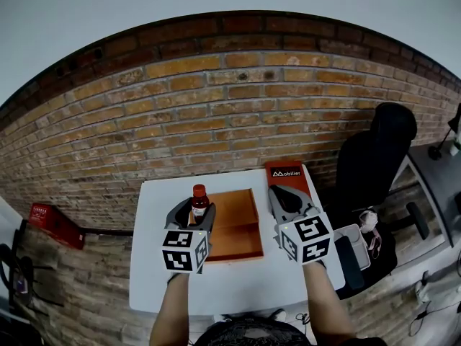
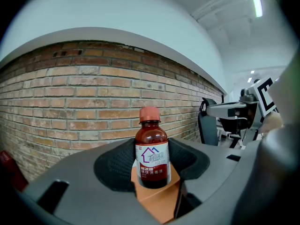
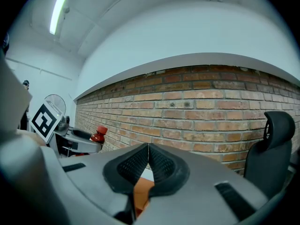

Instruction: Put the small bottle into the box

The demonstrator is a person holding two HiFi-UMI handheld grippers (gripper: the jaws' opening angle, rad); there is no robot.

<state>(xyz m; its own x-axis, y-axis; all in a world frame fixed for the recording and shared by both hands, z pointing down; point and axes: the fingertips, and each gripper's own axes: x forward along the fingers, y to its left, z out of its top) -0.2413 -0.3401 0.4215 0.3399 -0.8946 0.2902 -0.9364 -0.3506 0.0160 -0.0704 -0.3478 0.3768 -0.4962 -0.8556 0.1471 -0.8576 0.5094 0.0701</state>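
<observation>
Left gripper [image 2: 151,165]: fingers clamped on small bottle [image 2: 152,146]; bottle upright
Bottle place: over left edge of box [image 1: 241,229]; box hollow just rightward
Right gripper [image 3: 148,159]: fingers pressed together, empty; right of box

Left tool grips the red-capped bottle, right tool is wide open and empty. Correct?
No. The right tool is shut, jaws together with nothing between them; the right gripper view shows it. The left tool does grip the red-capped bottle.
</observation>
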